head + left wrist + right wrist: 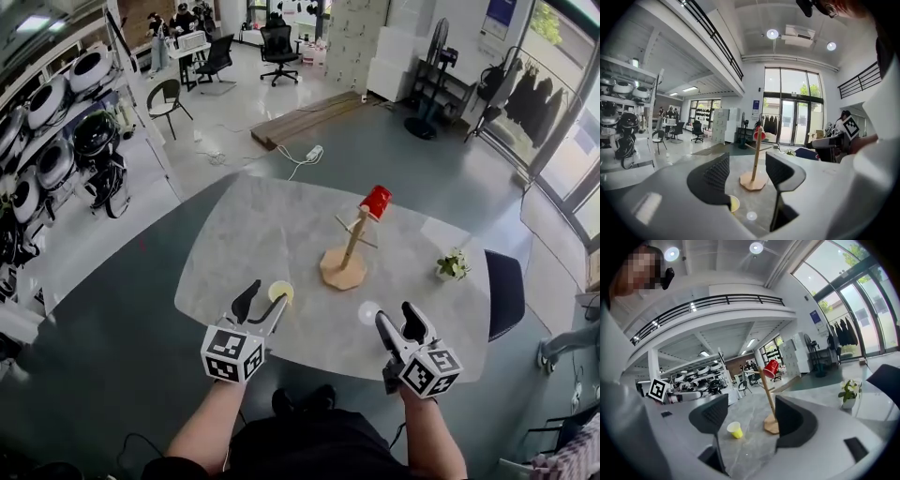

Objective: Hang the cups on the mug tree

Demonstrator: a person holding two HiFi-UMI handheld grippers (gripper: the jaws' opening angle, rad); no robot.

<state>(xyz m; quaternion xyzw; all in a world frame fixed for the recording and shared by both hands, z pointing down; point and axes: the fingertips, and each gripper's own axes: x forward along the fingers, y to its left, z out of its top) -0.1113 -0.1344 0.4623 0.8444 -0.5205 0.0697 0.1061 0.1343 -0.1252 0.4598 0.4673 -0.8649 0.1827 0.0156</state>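
The left gripper [266,296], open and empty, sits beside the yellow cup [280,292], apparently for pickup. The right gripper [397,315], likewise open and empty, holds clear of the mug tree [349,246].

The tabletop [281,225] lay open from the near edge to the mug tree [345,255] at its middle. One yellow cup [280,292] stood just beside the tips of the left gripper [265,298]. The right gripper [395,315] faced bare table. A potted plant [453,266] stood well right of the tree. A red cup [376,202] occupied the top peg; the lower pegs were free.
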